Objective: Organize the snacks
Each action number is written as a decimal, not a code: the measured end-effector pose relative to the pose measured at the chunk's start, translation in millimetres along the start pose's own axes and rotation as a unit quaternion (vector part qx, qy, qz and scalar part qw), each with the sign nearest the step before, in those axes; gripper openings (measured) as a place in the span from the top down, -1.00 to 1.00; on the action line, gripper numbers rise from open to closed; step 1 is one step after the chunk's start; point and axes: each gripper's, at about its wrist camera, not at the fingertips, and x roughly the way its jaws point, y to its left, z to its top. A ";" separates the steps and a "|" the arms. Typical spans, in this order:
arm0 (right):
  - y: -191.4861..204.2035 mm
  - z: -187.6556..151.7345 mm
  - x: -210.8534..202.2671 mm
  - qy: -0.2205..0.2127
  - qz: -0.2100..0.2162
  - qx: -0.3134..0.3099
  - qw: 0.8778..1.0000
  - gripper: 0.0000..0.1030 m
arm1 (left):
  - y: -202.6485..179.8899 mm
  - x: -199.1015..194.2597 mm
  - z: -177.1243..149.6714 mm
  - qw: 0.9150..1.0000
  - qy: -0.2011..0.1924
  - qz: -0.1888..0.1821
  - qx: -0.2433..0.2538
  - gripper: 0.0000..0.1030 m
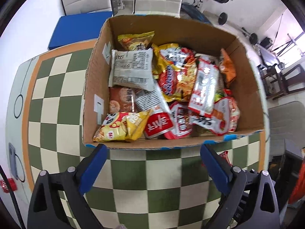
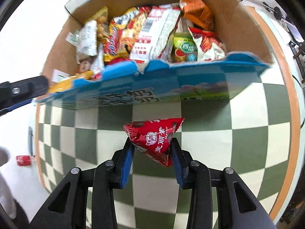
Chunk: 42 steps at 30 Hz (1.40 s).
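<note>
Left wrist view. Cardboard box (image 1: pixel 171 30): open-topped, standing on the checkered surface (image 1: pixel 57 105), packed with snack packets. Inside it: a grey-white packet (image 1: pixel 131 68) toward the box's far left, a yellow packet (image 1: pixel 120 127) in its near left corner, an orange packet (image 1: pixel 226 66) leaning against its right wall, red-and-white packets across the middle. Left gripper (image 1: pixel 152 164): released, blue pads spread wide and holding nothing, just short of the box's near wall.

Right wrist view. Right gripper (image 2: pixel 151 148): clenched on a red packet (image 2: pixel 154 135), which sits between its blue pads, near the box's printed blue outer wall (image 2: pixel 152 93) and above the surface (image 2: pixel 247 133). Green packet (image 2: pixel 184 47): inside the box, by its near wall. Orange packet (image 2: pixel 196 11): at the far side of the box. Small red item (image 2: pixel 22 160): well to the left of the box, too small to identify.
</note>
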 end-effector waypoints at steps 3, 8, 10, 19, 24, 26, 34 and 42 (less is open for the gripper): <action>2.0 -5.4 -28.1 -0.014 0.022 0.002 1.000 0.21 | -5.0 -12.4 2.5 0.999 -0.017 -0.029 0.008 -0.94; 2.6 5.4 -80.1 -0.053 0.051 0.011 0.997 0.21 | -8.3 -34.9 14.0 0.998 -0.047 -0.040 0.003 -0.94; 1.9 15.3 -97.6 -0.069 0.058 0.014 0.996 0.21 | -9.2 -41.7 19.9 0.998 -0.062 -0.021 0.003 -0.94; -18.5 69.9 -114.1 -0.098 0.027 0.021 0.995 0.21 | -14.5 -30.5 45.6 0.999 -0.052 0.005 0.000 -0.94; -32.1 85.6 -93.7 -0.074 0.026 0.035 0.996 0.20 | -16.6 -15.9 49.9 0.999 -0.036 0.010 -0.004 -0.94; -35.4 89.2 -82.2 -0.059 0.032 0.040 0.997 0.18 | -16.9 -11.2 50.3 0.999 -0.030 0.009 -0.007 -0.94; -44.9 90.5 -59.0 -0.015 0.043 0.065 0.997 -0.03 | -19.2 -5.0 50.6 1.000 -0.020 0.024 -0.004 -0.94; -35.2 93.4 -78.1 -0.026 -0.011 0.044 0.999 -0.68 | -22.4 -13.9 47.9 0.999 -0.023 0.032 0.001 -0.94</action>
